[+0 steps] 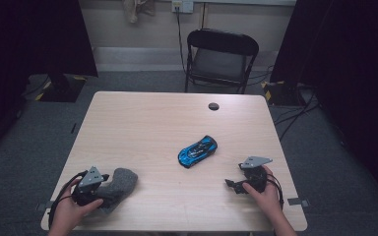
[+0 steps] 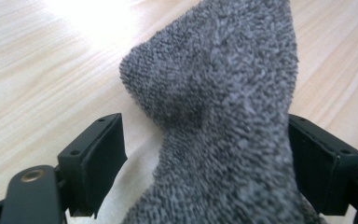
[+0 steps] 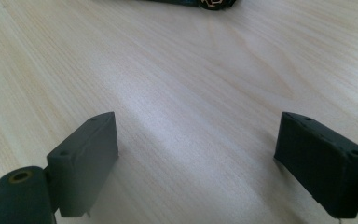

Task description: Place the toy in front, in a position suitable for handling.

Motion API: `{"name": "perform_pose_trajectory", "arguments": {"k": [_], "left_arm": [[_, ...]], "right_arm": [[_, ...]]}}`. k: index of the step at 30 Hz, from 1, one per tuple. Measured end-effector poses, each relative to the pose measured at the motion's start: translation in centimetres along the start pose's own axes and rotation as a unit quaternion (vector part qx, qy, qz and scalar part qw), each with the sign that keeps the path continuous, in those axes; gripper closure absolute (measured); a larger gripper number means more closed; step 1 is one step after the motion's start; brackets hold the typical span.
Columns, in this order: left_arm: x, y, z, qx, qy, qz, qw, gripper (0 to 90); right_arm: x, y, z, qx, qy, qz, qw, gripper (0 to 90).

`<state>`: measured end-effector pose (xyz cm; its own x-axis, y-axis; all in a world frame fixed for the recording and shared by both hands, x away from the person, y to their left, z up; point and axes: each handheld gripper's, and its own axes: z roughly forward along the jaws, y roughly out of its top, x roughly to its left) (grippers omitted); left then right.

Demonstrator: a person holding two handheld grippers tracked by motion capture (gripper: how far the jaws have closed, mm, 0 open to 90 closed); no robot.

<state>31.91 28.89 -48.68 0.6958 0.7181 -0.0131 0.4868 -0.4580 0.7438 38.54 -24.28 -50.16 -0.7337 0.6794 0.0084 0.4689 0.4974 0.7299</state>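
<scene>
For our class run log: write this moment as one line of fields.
left gripper: jaws open around grey sock | right gripper: jaws open, nothing between | blue toy car: untouched, mid-table

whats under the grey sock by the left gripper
The grey sock lies on the wooden table, between the open left gripper jaws. Light wood shows around it; whatever is beneath its fabric is covered.

bare table (image 1: 142, 128) mid-span, toy car (image 1: 198, 150) (blue) blocking centre-right
</scene>
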Motion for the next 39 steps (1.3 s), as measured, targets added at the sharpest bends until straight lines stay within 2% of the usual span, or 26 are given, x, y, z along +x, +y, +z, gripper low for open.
{"name": "perform_pose_trajectory", "arguments": {"k": [1,3,4,5,8,9,14,18,21,22,23,26,27,30,33,36,38,39], "left_arm": [[0.1,0.2,0.0,-0.001,0.001,0.000,1.0000,16.5],[0.1,0.6,0.0,-0.001,-0.008,-0.012,0.9999,16.5],[0.1,0.9,0.0,-0.006,-0.008,-0.008,0.9999,16.7],[-0.1,1.4,0.2,-0.004,-0.004,0.001,1.0000,16.8],[-0.2,1.6,0.5,-0.001,-0.002,0.009,1.0000,16.8],[-0.2,1.7,1.0,0.002,-0.005,0.002,1.0000,16.1],[-0.1,1.8,1.4,0.004,-0.006,-0.002,1.0000,16.7],[-0.1,1.6,1.7,0.007,-0.010,-0.007,0.9999,24.3],[0.0,1.4,1.5,0.008,-0.014,-0.011,0.9998,41.8],[0.0,1.4,1.4,0.007,-0.017,-0.010,0.9998,41.8],[0.0,1.3,1.3,0.008,-0.014,-0.008,0.9998,49.1],[0.0,1.3,1.1,0.009,-0.014,-0.009,0.9998,58.5],[0.1,1.3,1.0,0.009,-0.016,-0.006,0.9998,58.5],[0.0,1.3,0.8,0.012,-0.017,-0.003,0.9998,66.7],[0.1,1.5,0.7,0.012,-0.020,-0.003,0.9997,68.4],[0.1,1.5,0.6,0.004,-0.023,-0.012,0.9997,68.6],[0.1,1.4,0.6,0.002,-0.021,-0.005,0.9998,68.4],[0.1,1.4,0.6,0.003,-0.024,-0.012,0.9996,68.1]], "right_arm": [[0.0,0.0,0.0,0.000,0.000,0.000,1.0000,12.5],[0.0,0.0,0.0,0.000,0.000,0.000,1.0000,12.4],[0.0,0.0,0.0,0.000,0.000,0.000,1.0000,12.5],[0.0,0.0,0.0,0.000,0.000,0.000,1.0000,12.4],[0.0,0.0,0.0,0.000,0.000,0.000,1.0000,12.5],[0.0,0.0,0.0,0.000,0.000,0.000,1.0000,12.5],[0.0,0.0,0.0,0.000,0.000,0.000,1.0000,12.4],[0.0,0.0,0.0,0.000,0.000,0.000,1.0000,12.4],[0.0,0.0,0.0,0.000,0.000,0.000,1.0000,12.5],[0.0,0.0,0.0,0.000,0.000,0.000,1.0000,12.4],[0.0,0.0,0.0,0.000,0.000,0.000,1.0000,12.4],[0.0,0.0,0.0,0.000,-0.001,0.000,1.0000,12.4],[0.0,0.0,0.0,0.000,-0.001,0.000,1.0000,12.4],[-0.1,0.1,0.1,0.000,0.000,0.001,1.0000,12.4],[-0.1,0.1,0.1,0.001,0.001,0.000,1.0000,12.4],[-0.1,0.1,0.1,0.001,0.000,0.001,1.0000,12.4],[-0.1,0.1,0.1,0.000,0.000,0.000,1.0000,12.4],[-0.1,0.1,0.1,0.000,0.000,0.001,1.0000,12.4]]}}
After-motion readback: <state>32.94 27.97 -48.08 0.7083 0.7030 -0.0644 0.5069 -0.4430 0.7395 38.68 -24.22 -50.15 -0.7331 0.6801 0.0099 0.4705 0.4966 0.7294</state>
